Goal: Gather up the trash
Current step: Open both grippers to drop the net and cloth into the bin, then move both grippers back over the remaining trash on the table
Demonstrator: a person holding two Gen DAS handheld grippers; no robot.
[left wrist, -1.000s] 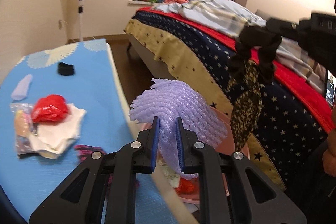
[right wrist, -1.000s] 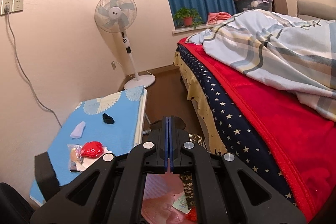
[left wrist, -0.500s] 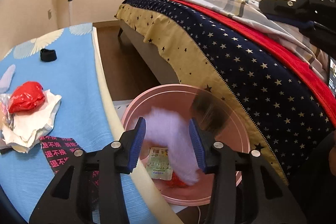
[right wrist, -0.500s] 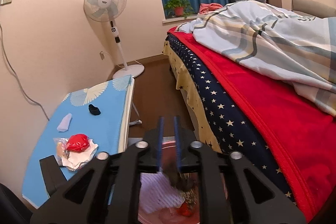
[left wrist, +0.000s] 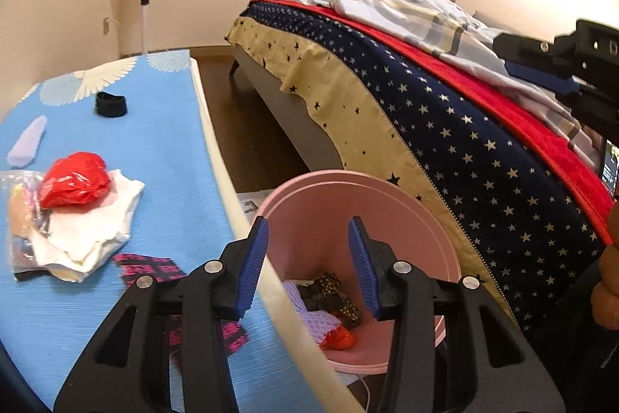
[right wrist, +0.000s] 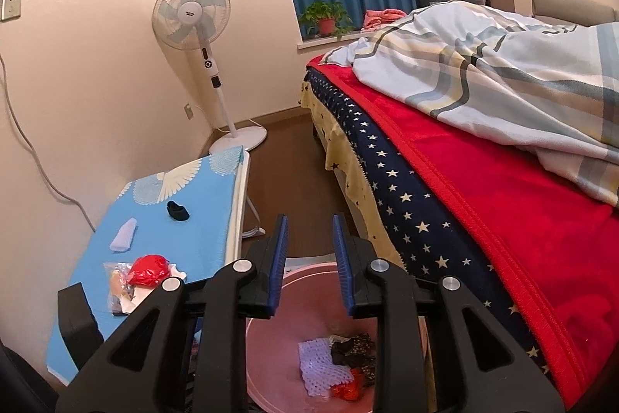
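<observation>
Both claws hang empty over the pink bin (left wrist: 390,192): the left gripper (left wrist: 307,260) has its blue pads spread wide with nothing between them, and the right gripper (right wrist: 309,264) is likewise parted and bare, looking straight down into the bin's mouth. Down at the bottom lie a lilac foam net (right wrist: 323,366), a dark patterned scrap of cloth (right wrist: 356,349) and a bit of red wrapper (right wrist: 346,389), so those pieces look dealt with. The bin stands on the floor between the bed (right wrist: 483,204) and the blue-topped table (left wrist: 166,157). To my eye this is the pause between drop and next pick. Left on the table are a crumpled red bag (left wrist: 75,179) sitting on white paper (left wrist: 96,235), a clear packet (left wrist: 19,204) beside them, a small lilac piece (left wrist: 27,142) and a black band (left wrist: 111,105) further back. The left claw is nearest; it would want to swing over to the red bag and close on its bunched top.
</observation>
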